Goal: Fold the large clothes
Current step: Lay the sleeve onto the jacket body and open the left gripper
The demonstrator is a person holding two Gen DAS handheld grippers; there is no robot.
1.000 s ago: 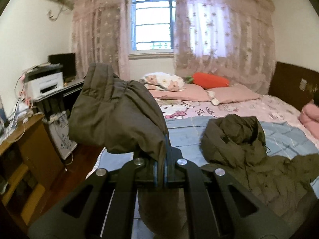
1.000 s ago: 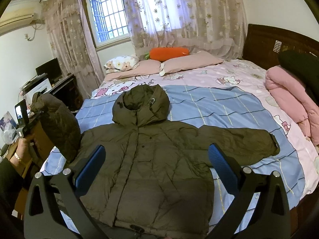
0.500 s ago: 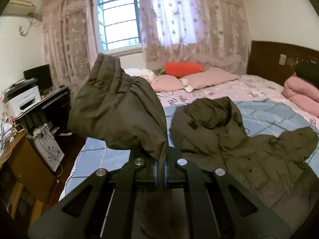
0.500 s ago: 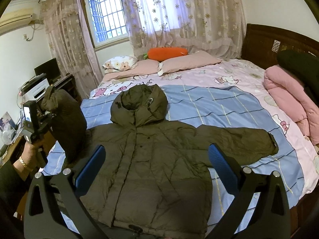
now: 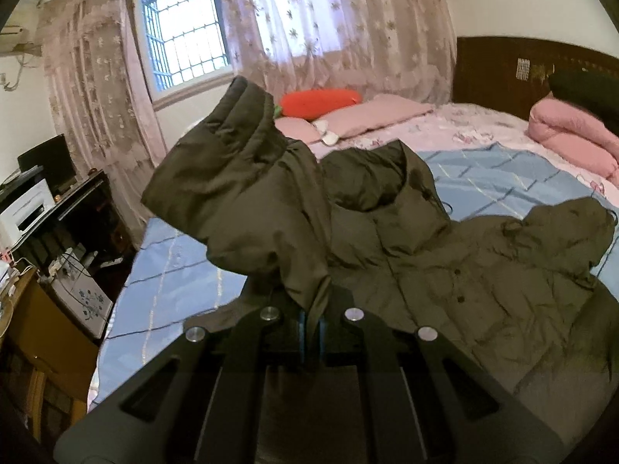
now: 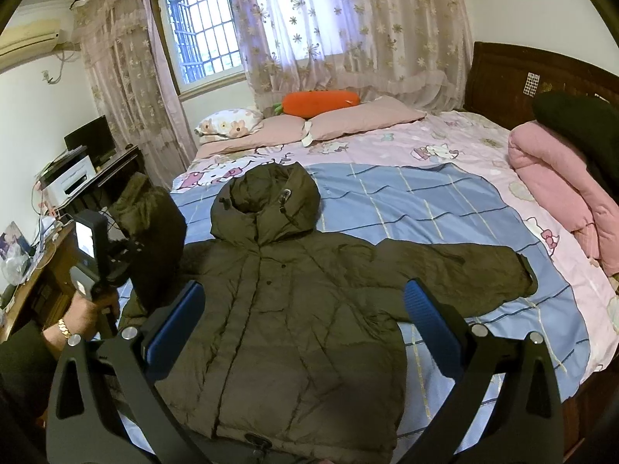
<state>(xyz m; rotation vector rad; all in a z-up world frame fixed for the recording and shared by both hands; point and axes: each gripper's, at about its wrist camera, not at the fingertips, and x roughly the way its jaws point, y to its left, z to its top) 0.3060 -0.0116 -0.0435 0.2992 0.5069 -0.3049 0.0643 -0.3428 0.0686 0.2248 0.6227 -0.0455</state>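
Note:
An olive hooded puffer jacket (image 6: 286, 309) lies face up on the bed, hood toward the pillows, its right sleeve (image 6: 456, 270) spread out flat. My left gripper (image 5: 311, 324) is shut on the jacket's left sleeve (image 5: 236, 189) and holds it raised above the bed's left edge; it also shows in the right wrist view (image 6: 127, 255). My right gripper (image 6: 305, 321) is open and empty, hovering above the jacket's lower body. The jacket body also shows in the left wrist view (image 5: 483, 290).
The bed has a blue checked sheet (image 6: 425, 208) and pillows with an orange carrot cushion (image 6: 321, 98) at the head. A pink rolled quilt (image 6: 561, 189) lies at the right. A desk with a printer (image 6: 73, 181) stands left of the bed.
My left gripper has swung right with the raised sleeve, toward the jacket's body. The right gripper stays open and nearly still.

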